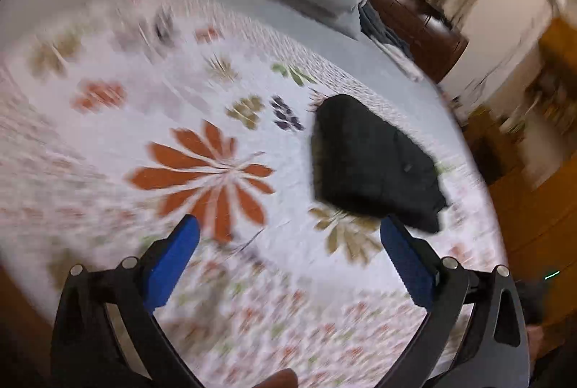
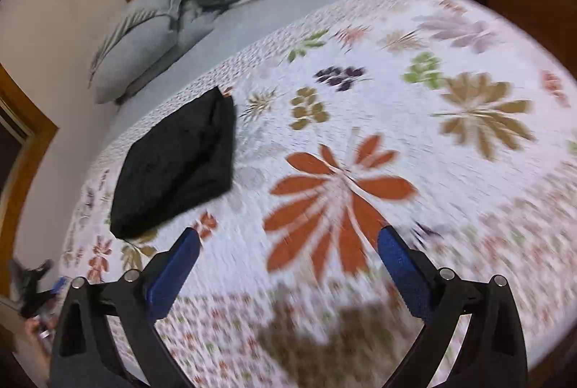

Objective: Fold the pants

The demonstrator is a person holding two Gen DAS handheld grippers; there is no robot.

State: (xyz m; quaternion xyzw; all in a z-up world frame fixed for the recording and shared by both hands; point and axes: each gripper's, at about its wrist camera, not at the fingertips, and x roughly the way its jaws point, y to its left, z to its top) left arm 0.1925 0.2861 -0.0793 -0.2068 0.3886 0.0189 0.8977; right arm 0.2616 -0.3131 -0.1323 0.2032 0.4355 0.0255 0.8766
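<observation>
Folded black pants (image 1: 375,164) near bed's (image 1: 414,88) far edge; floral bedspread (image 2: 360,99) open around. Left claw (image 1: 288,229) wide, right claw (image 2: 288,240) wide, both holding nothing.

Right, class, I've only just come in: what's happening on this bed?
A person holds two grippers above a floral bedspread. The black pants lie folded into a compact bundle on it, near a grey pillow. The left gripper and right gripper are both open and empty, touching nothing. The folding looks finished.
</observation>
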